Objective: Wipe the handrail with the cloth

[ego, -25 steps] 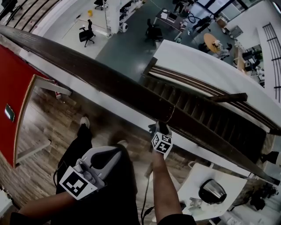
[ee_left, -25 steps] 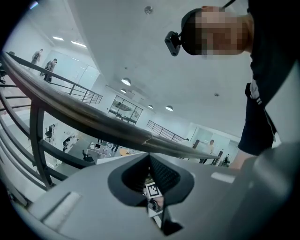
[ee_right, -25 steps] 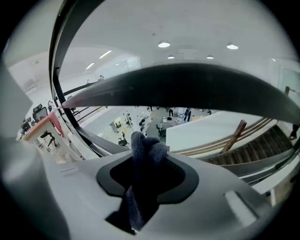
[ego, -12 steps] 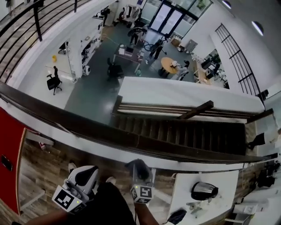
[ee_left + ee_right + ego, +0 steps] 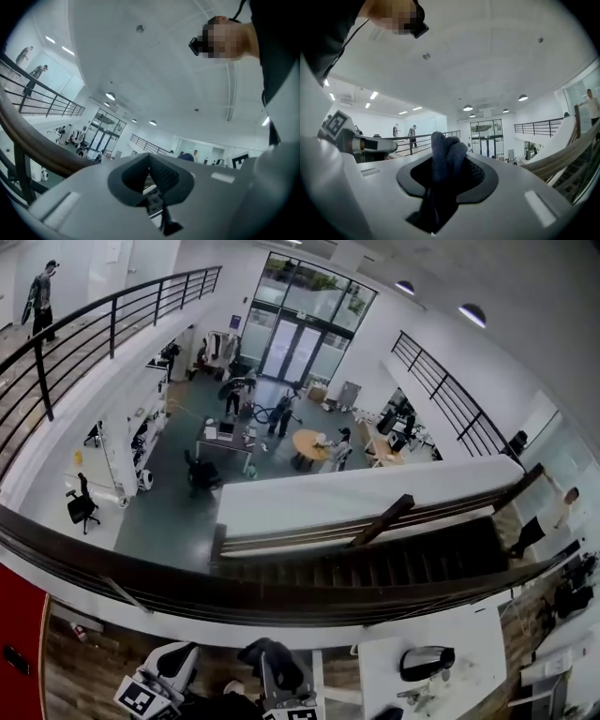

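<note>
The right gripper (image 5: 449, 152), fingers clamped on a bunched dark cloth (image 5: 443, 164), sits near the curved wooden handrail (image 5: 141, 570), not touching; left gripper (image 5: 150, 161) fingers closed, empty. Wiping above the atrium (image 5: 169, 521), a loosened cloth could drop over

Below: stairs (image 5: 375, 563) w/ round table (image 5: 305, 443) beyond, office chair (image 5: 82, 507) at left, black railing (image 5: 112, 310) upper left.
</note>
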### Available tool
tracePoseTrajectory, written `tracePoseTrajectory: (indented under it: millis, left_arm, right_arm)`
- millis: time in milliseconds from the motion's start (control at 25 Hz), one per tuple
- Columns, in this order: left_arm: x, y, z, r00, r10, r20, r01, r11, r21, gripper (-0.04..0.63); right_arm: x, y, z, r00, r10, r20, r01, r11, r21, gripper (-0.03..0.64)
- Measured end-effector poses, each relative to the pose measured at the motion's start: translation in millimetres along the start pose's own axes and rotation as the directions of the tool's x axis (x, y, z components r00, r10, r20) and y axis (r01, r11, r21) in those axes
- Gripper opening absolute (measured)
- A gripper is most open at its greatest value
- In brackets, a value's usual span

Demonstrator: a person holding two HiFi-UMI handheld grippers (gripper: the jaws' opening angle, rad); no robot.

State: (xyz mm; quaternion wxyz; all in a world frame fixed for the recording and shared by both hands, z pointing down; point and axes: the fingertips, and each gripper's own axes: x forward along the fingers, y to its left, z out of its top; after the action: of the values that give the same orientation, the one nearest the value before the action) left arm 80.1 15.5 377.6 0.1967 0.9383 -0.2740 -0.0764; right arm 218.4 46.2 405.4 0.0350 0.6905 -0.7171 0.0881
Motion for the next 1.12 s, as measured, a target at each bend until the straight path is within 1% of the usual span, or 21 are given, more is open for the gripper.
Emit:
tracePoseTrajectory:
  millis: [80,120,200,280,360,480,600,640,800,920,1120]
  left_arm:
    - [-1.9,0.4,6.9,1.000,-0.021,0.005,0.021,1.000,0.011,-0.002]
    - [-3.2,1.1,12.5,1.000,-0.026,0.010,0.026,0.999,0.028,-0.002]
    - [-4.2,-0.3,19.3,1.000,-0.026,0.013,0.025,0.996,0.085,-0.002]
    - [-4.8,-4.5,17.3,1.000,-0.005,-0.007,0.006,0.988,0.155,-0.002]
    - [-5.5,-5.1,18.1,1.000,0.022,-0.020,-0.017,0.977,0.211,-0.002]
    - [-3.6,-0.2,26.2,0.999,0.052,0.000,-0.051,0.966,0.252,-0.002]
    - [-2.6,5.7,25.2,0.996,0.088,0.014,-0.088,0.957,0.275,-0.002]
    - [-1.8,4.7,26.2,0.996,0.089,0.025,-0.092,0.957,0.276,-0.002]
    - [-0.8,2.6,23.2,0.993,0.111,0.043,-0.118,0.962,0.245,-0.002]
    - [-1.6,0.5,23.0,0.991,0.125,0.057,-0.135,0.955,0.262,-0.002]
    - [2.6,-1.0,25.7,0.987,0.144,0.064,-0.156,0.955,0.254,-0.002]
  right_arm:
    - [-1.1,3.1,5.9,1.000,0.008,0.018,-0.008,1.000,-0.004,0.112]
    - [-1.8,4.8,9.2,1.000,0.011,0.028,-0.011,1.000,-0.006,0.109]
    - [-3.2,8.6,16.7,0.999,0.018,0.049,-0.018,1.000,-0.009,0.101]
    - [-4.7,12.9,25.3,0.997,0.024,0.073,-0.024,1.000,-0.011,0.100]
    - [-6.4,17.5,34.6,0.995,0.030,0.099,-0.029,0.999,-0.014,0.100]
    - [-8.6,24.4,48.1,0.990,0.041,0.135,-0.039,0.999,-0.018,0.100]
    - [-9.5,29.7,56.8,0.987,0.058,0.152,-0.054,0.998,-0.030,0.100]
    - [-9.2,30.7,57.3,0.987,0.065,0.150,-0.060,0.997,-0.038,0.100]
    - [-8.7,27.2,49.9,0.990,0.090,0.113,-0.081,0.993,-0.081,0.100]
    - [-9.0,25.1,51.6,0.989,0.104,0.108,-0.094,0.991,-0.094,0.100]
    - [-3.7,23.6,55.8,0.986,0.115,0.119,-0.102,0.989,-0.106,0.100]
